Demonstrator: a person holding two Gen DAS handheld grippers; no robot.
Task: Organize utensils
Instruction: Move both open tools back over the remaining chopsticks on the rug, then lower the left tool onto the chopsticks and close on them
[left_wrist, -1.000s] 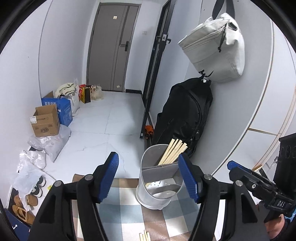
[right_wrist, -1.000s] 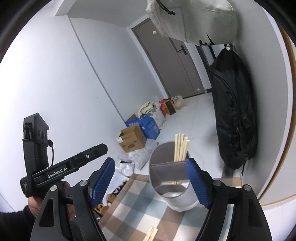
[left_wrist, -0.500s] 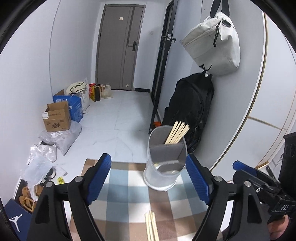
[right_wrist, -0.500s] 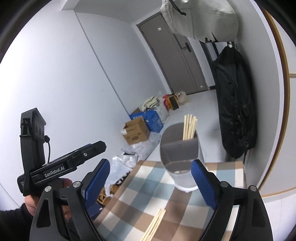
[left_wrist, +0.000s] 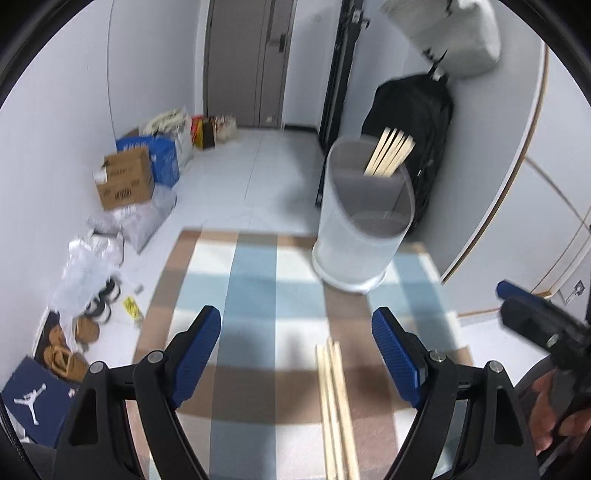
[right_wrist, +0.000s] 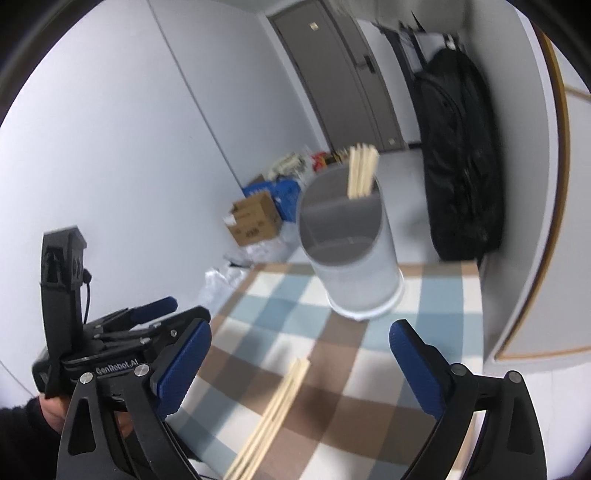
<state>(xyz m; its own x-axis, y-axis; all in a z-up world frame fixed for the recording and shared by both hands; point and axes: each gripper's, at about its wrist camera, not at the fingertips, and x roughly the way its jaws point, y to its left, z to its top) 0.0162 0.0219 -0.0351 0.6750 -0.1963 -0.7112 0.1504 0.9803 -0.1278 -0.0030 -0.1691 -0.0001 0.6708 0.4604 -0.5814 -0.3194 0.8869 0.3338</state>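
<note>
A translucent white utensil holder (left_wrist: 360, 236) stands at the far right of a checked tablecloth (left_wrist: 258, 295), with several wooden chopsticks (left_wrist: 389, 151) upright in its back compartment. It also shows in the right wrist view (right_wrist: 351, 266). A bundle of loose chopsticks (left_wrist: 336, 406) lies on the cloth near me, also in the right wrist view (right_wrist: 273, 410). My left gripper (left_wrist: 295, 354) is open and empty above the cloth, the loose chopsticks between its fingers toward the right one. My right gripper (right_wrist: 299, 365) is open and empty, above the loose chopsticks.
A black backpack (left_wrist: 410, 122) and a grey bag (left_wrist: 458, 33) hang on the wall behind the holder. Cardboard boxes (left_wrist: 125, 181), plastic bags and shoes (left_wrist: 66, 354) lie on the floor to the left. The table's right edge meets a white wall panel (left_wrist: 491, 192).
Both grippers have pulled back from the holder and tilted down. The holder now sits farther away and the loose chopsticks have come into view between the fingers.
</note>
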